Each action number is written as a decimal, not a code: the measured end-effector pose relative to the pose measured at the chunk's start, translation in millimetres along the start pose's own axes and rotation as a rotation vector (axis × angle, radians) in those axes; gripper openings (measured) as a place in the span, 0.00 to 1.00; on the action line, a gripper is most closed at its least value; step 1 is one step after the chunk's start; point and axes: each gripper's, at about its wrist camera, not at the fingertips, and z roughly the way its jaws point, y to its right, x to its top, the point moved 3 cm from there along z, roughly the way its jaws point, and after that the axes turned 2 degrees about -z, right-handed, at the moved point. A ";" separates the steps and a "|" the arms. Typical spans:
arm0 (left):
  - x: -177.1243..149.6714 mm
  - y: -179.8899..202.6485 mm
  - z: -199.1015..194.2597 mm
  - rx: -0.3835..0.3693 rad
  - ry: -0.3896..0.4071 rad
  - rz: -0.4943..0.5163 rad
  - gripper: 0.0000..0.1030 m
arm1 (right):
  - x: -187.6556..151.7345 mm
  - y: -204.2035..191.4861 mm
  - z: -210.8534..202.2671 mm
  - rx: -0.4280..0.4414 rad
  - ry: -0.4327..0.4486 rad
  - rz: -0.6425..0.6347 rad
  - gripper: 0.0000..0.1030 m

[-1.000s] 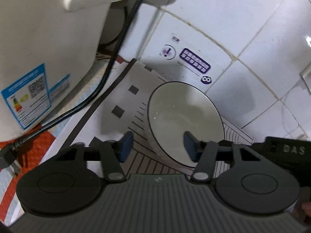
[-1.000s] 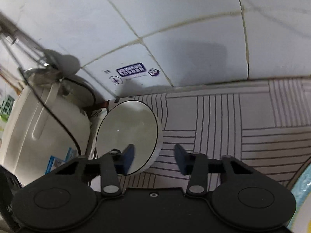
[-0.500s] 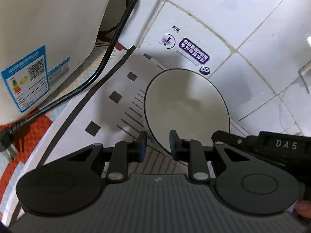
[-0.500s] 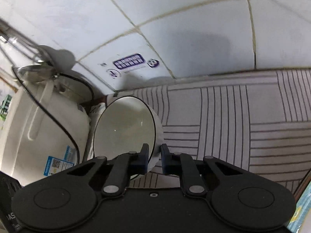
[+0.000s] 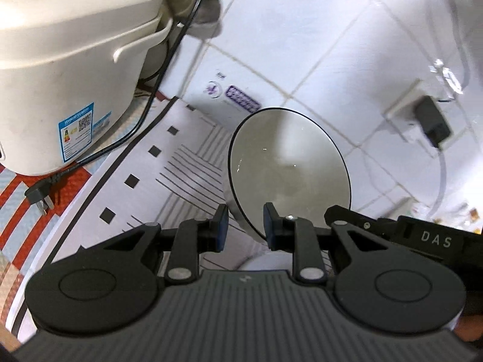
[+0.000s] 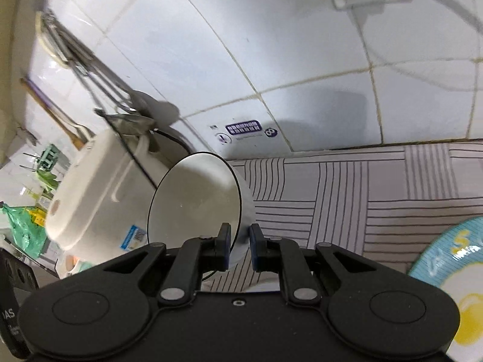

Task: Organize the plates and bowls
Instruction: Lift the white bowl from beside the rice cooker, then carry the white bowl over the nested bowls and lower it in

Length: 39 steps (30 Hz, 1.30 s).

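Note:
A white bowl with a thin dark rim (image 5: 289,169) hangs tilted above the striped mat (image 5: 187,163), its opening turned toward both cameras. My left gripper (image 5: 244,226) is shut on the bowl's lower wall, one pad outside and one inside. In the right wrist view the same bowl (image 6: 196,199) is pinched at its right rim by my right gripper (image 6: 240,241), which is shut on it. The right gripper's black body (image 5: 422,235) shows at the right of the left wrist view.
A cream rice cooker (image 5: 60,75) stands left of the bowl, its black cord and unplugged plug (image 5: 39,196) lying on the mat. The tiled wall (image 6: 271,45) is close behind, with a socket and black adapter (image 5: 431,120). A blue-rimmed plate (image 6: 446,271) lies at the right.
Both grippers went from open around the bowl to shut on it. They then rose, lifting the bowl off the mat and tilting it.

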 end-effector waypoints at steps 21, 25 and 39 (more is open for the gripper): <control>-65.4 33.2 -43.7 0.014 -0.108 0.076 0.22 | -66.4 12.9 -93.2 -0.020 0.069 0.044 0.17; -75.0 29.4 -38.0 0.030 -0.134 0.081 0.22 | -76.8 16.9 -90.4 -0.020 0.070 0.047 0.17; -88.6 24.2 -12.1 0.123 -0.219 0.086 0.22 | -100.5 23.5 -70.8 -0.078 0.061 -0.030 0.17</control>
